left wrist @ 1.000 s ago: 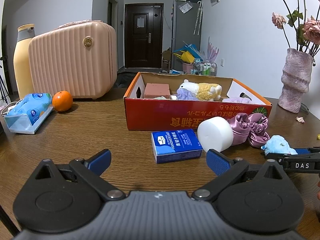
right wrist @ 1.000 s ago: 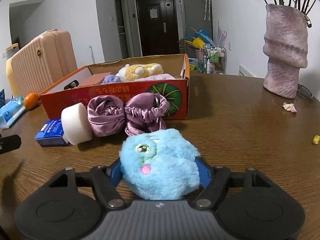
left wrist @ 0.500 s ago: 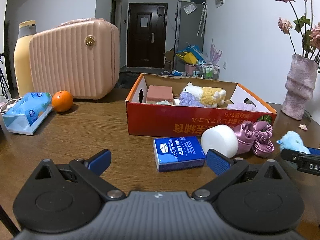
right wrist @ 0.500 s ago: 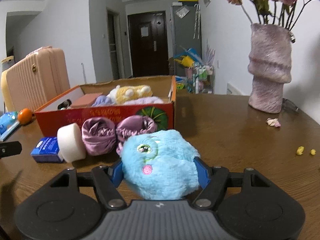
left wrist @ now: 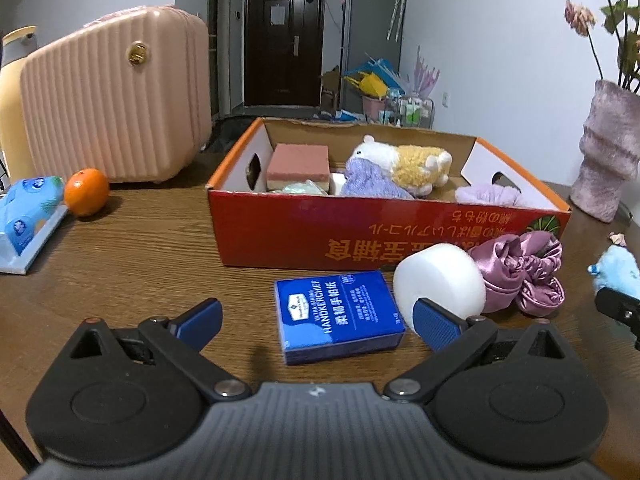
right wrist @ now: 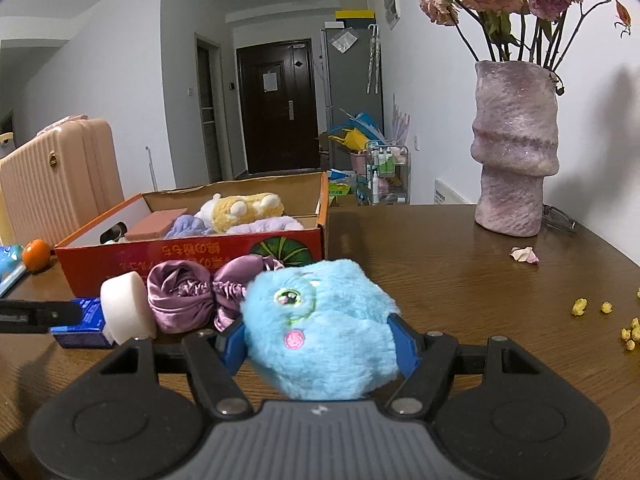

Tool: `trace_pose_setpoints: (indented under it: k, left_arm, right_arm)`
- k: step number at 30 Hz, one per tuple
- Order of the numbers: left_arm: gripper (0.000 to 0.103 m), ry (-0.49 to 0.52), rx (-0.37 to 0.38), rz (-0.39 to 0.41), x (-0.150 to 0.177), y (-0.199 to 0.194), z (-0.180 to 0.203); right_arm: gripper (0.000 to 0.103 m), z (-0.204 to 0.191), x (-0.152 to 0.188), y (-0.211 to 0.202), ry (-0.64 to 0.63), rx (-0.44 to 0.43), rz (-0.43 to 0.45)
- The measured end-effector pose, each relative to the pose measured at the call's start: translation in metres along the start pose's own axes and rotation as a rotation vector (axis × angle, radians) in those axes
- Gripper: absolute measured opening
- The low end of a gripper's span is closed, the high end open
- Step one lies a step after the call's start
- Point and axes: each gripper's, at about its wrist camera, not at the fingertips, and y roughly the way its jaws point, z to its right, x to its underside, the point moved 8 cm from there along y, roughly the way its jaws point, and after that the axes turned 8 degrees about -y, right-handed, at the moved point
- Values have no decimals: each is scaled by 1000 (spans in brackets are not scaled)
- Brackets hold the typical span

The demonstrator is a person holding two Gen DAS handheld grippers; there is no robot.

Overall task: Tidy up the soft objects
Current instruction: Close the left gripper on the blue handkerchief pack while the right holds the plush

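the right gripper (right wrist: 320, 346) has raised the blue plush toy (right wrist: 320, 328), jaws clamped on it, off the worktop (right wrist: 460, 280) toward the red box (right wrist: 192, 258), so it seems ready to drop in, while the left gripper (left wrist: 316, 318) waits wide open and empty.

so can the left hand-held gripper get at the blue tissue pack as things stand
Probably yes. The left hand-held gripper is open and empty, and the blue tissue pack lies flat just ahead between its fingers. The white foam roll beside it crowds the right finger.
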Motion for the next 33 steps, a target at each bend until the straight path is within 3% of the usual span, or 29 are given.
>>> trace_pose_setpoints:
  k: [10, 25, 30, 33]
  left_arm:
    - [103, 1, -43, -95, 2, 37, 7]
    - [102, -17, -60, -124, 2, 51, 1]
    - [80, -1, -57, -109, 1, 48, 3]
    - [76, -3, -55, -101, 1, 46, 2]
  right_arm:
    - [70, 2, 2, 2, 21, -4, -12]
    - [70, 2, 3, 3, 21, -7, -20]
    - [70, 2, 3, 3, 17, -7, -19]
    - [70, 1, 3, 3, 15, -6, -19]
